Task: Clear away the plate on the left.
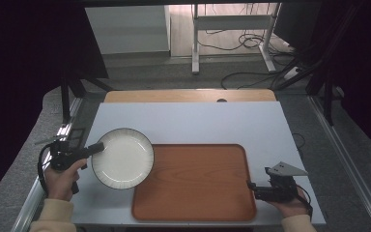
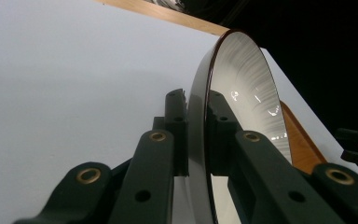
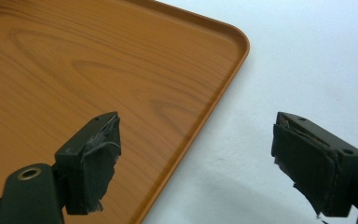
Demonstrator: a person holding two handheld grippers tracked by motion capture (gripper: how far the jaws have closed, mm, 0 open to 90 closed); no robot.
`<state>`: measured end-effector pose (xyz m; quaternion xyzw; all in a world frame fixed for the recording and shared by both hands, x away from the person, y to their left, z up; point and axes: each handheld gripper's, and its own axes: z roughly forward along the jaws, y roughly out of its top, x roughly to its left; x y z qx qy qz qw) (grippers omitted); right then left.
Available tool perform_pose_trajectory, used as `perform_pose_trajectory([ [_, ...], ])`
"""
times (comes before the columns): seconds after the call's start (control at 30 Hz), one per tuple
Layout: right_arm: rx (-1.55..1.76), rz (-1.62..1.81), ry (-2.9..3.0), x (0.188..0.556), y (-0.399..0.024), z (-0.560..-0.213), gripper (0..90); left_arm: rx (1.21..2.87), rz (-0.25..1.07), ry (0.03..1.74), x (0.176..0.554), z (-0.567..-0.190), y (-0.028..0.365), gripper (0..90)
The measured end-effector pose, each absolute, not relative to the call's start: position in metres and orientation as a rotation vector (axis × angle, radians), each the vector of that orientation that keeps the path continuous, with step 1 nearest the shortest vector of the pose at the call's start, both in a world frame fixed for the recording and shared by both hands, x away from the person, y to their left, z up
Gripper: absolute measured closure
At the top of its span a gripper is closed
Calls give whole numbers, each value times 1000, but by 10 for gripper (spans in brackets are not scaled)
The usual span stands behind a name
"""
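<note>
The left gripper (image 1: 95,148) is clamped on the left rim of the white plate (image 1: 122,158); in the left gripper view its two black jaws press against opposite faces of the rim, one on the underside and one on the glossy upper face of the plate (image 2: 242,88), which stands edge-on in that view. In the high view the plate has a dark rim line and a ribbed border, and it sits at the near-left part of the table (image 1: 188,123), its right edge overlapping the left edge of the wooden tray (image 1: 198,183). Whether the plate rests on the surface or is lifted clear of it cannot be told. The left hand (image 1: 63,176) holds the gripper body at the left edge of the table, with a cable looping beside it. The right gripper (image 1: 249,186) is held by the right hand (image 1: 290,203) at the near-right of the table, just beside the right edge of the tray. In the right gripper view its jaws stand wide apart with nothing between them; one pad (image 3: 95,163) lies over the tray (image 3: 98,74) and the other over the white table (image 3: 307,60), so the tray's rounded corner and raised edge run between the two. The tray surface is bare wood grain. Beyond the far edge of the white surface, a strip of light wood (image 1: 188,95) is visible.
</note>
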<state>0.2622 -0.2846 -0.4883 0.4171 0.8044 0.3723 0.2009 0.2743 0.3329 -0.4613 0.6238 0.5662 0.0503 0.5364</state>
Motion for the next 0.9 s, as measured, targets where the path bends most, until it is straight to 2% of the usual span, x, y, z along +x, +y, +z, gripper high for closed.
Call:
perform_pose_trajectory([
  [0.9, 1185, 1023, 2238, 261, -287, -489, 162, 1510, 83, 1266, 279, -458, 300, 816],
])
